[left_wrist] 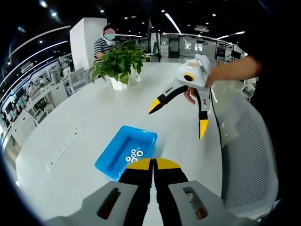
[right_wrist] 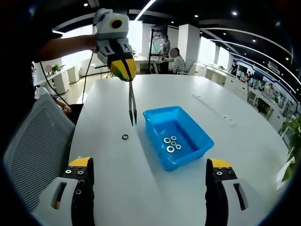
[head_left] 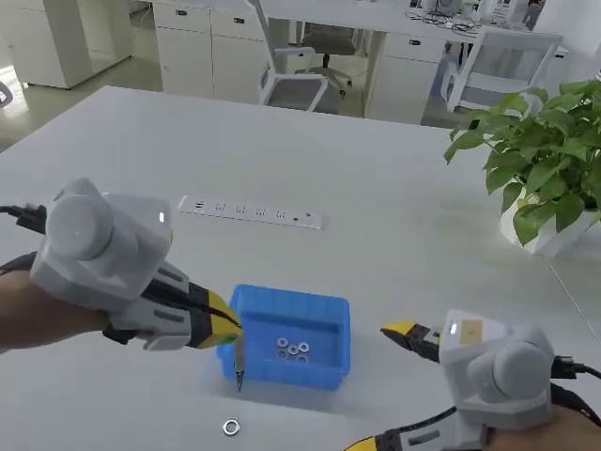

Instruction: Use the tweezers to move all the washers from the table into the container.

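The left gripper (head_left: 223, 327) was clamped shut on the tweezers (head_left: 238, 362), which pointed down just beside the blue container (head_left: 300, 374). A lone washer (head_left: 231, 427) lay on the table (head_left: 376, 188) near the tips. Several washers (head_left: 293, 349) sat inside the container. The right gripper (left_wrist: 178, 120) hung wide open, holding nothing.

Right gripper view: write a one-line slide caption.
Left gripper holds tweezers near a lone washer beside the blue container.

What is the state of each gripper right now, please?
Left gripper: shut on the tweezers.
Right gripper: open, holding nothing.
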The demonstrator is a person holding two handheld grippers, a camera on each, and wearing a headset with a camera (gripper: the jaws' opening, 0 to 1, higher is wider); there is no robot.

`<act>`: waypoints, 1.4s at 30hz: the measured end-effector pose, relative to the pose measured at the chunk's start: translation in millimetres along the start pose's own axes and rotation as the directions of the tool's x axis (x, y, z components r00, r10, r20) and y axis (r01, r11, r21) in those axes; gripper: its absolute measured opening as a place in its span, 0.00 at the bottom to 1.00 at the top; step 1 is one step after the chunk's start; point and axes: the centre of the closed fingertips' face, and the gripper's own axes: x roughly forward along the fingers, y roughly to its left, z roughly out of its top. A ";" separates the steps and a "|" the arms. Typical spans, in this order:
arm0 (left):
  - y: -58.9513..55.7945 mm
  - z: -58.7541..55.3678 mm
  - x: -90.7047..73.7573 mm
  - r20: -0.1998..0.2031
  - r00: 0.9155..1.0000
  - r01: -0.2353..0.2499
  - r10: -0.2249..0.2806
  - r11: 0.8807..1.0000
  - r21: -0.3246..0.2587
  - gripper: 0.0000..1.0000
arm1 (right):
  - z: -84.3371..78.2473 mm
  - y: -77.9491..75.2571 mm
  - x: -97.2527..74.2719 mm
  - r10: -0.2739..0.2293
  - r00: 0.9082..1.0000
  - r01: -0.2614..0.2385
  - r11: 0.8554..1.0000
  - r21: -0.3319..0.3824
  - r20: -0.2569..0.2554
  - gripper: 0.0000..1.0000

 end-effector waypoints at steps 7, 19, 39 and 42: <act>-5.6 -9.3 4.1 -0.008 1.000 0.001 -0.001 1.000 -0.006 0.04 | -0.2 -0.1 1.2 -0.001 1.000 0.001 1.000 -0.016 -0.002 0.99; -10.3 -22.0 11.0 -0.021 1.000 0.000 0.000 1.000 -0.015 0.04 | 2.8 2.4 1.9 -0.002 1.000 0.002 1.000 -0.030 0.012 0.96; -15.5 -30.1 15.6 -0.030 1.000 -0.002 0.002 1.000 -0.011 0.04 | 0.2 9.2 6.0 0.019 1.000 -0.019 0.999 -0.040 0.001 0.93; -15.8 -30.0 15.5 -0.030 1.000 -0.002 0.001 1.000 -0.010 0.04 | 0.8 10.9 7.8 0.026 1.000 -0.026 0.999 -0.046 -0.001 0.92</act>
